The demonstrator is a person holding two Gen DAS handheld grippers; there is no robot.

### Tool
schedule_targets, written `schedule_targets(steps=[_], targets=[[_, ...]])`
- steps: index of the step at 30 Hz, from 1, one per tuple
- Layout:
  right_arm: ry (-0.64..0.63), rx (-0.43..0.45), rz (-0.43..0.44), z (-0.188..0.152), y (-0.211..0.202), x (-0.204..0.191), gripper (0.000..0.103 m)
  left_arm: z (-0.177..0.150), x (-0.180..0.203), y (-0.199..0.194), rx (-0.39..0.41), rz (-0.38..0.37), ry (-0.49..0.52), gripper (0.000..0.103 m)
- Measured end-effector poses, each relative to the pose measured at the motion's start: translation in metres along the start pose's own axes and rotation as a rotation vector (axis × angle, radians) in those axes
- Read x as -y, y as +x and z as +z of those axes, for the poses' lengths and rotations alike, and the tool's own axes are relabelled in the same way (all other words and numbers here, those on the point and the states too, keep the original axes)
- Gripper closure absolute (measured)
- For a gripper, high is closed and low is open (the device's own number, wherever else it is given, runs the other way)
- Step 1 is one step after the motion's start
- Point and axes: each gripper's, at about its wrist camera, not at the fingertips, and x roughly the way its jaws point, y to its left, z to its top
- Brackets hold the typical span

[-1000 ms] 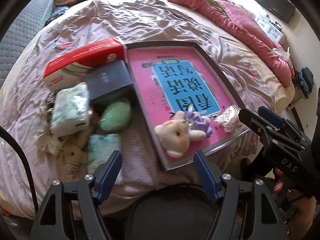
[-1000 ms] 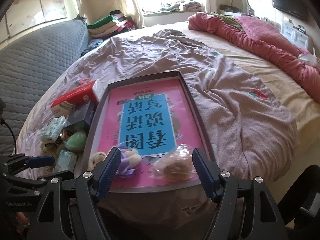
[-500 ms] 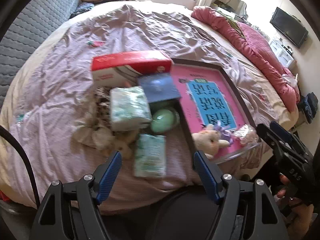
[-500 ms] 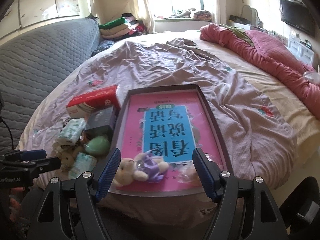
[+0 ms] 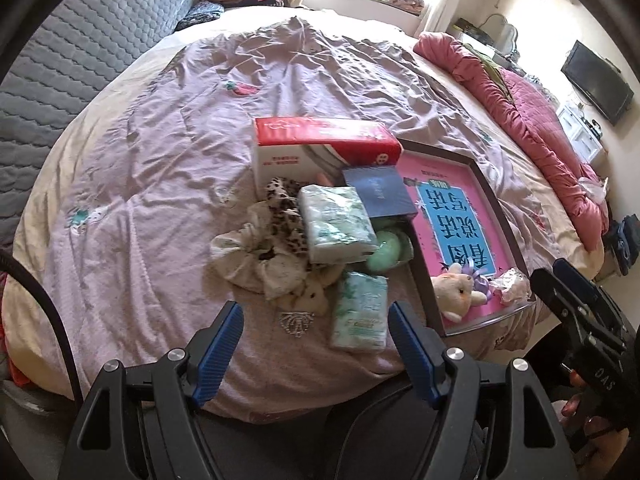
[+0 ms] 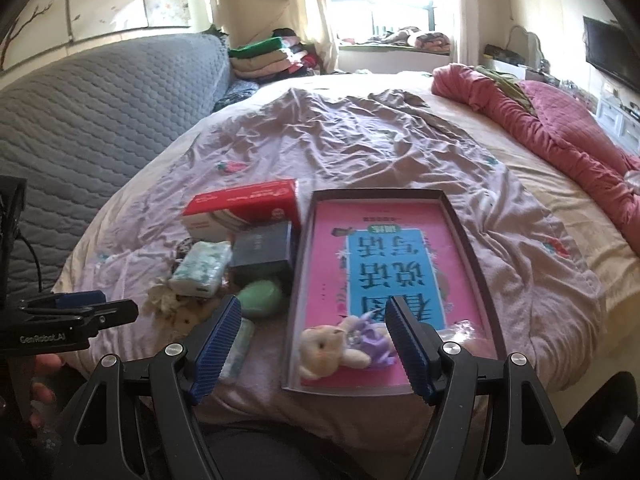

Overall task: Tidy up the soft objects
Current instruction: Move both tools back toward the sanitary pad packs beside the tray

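Note:
A dark tray [image 5: 424,288] [image 6: 298,300] with a pink and blue liner lies on the bed. In its near end sit a plush rabbit [image 5: 458,292] [image 6: 328,346] and a small wrapped item [image 5: 510,285]. Left of the tray is a pile: tissue packs [image 5: 336,224] [image 5: 360,312], a green round soft thing [image 5: 386,250] [image 6: 262,298], scrunchies [image 5: 264,252], a small plush [image 5: 306,298]. My left gripper [image 5: 316,354] is open and empty, just short of the pile. My right gripper [image 6: 316,350] is open and empty, near the tray's front edge.
A red and white box [image 5: 320,148] [image 6: 244,208] and a dark blue box [image 5: 378,192] [image 6: 264,252] stand behind the pile. The mauve sheet [image 5: 160,184] spreads wide to the left. A red quilt [image 6: 552,120] lies at right, a grey padded headboard [image 6: 100,112] at left.
The left gripper has swung left, from facing the tray to facing the pile. The right gripper has drawn back and leftward, so the pile shows more. Both stay open.

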Motion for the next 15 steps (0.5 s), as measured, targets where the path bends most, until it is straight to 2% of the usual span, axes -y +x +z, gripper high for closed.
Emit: schedule_targets(steps=[8,15], targets=[[-0.003,-0.036,0.033,0.0,0.009,-0.025,0.027,0.012,-0.009,-0.003,-0.005,-0.001,-0.014,0.029],[-0.025,-0.099,0.061,-0.013,0.034,-0.051,0.027,0.027,-0.012,0.006,-0.025,-0.005,-0.017,0.029]])
